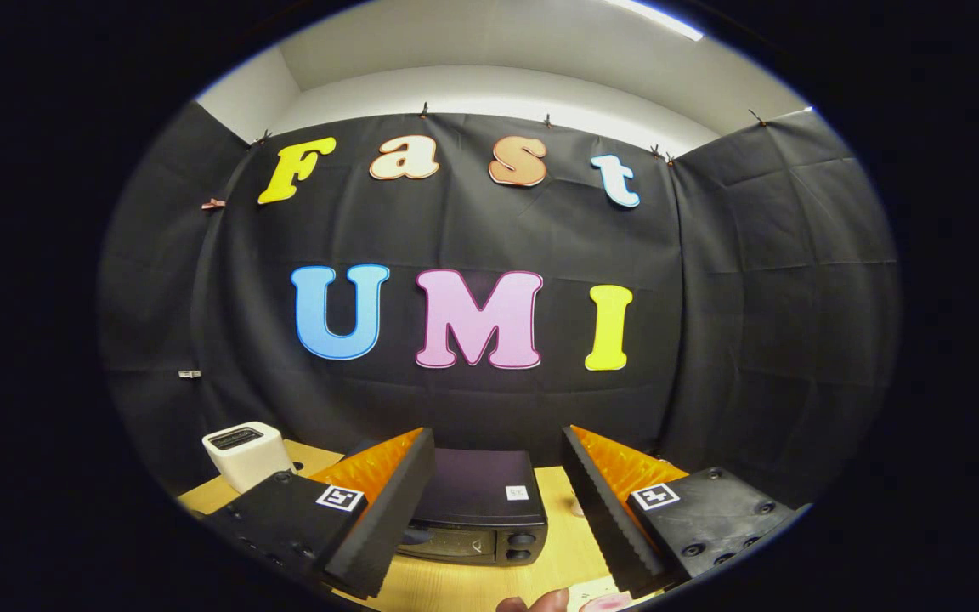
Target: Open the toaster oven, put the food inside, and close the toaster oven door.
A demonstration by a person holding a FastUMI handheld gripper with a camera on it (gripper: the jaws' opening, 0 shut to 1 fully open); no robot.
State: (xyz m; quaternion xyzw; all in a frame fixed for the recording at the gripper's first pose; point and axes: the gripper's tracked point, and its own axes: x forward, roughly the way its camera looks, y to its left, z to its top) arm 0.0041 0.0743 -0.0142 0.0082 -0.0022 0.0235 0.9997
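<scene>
The black toaster oven (481,506) stands on the wooden table (455,586), seen from above and in front, showing between my two fingers and a little beyond them. Its door looks shut, with two knobs on its right side. My gripper (498,501) hovers above the table, open, with nothing between the fingers (387,510). At the near table edge, just below the right finger, a pink bit of food (604,603) lies on something pale.
A white box-shaped appliance (247,453) stands on the table to the left of the oven, behind my left finger. A person's fingertip (532,603) pokes in at the near edge beside the food. Black cloth walls close the booth behind and on both sides.
</scene>
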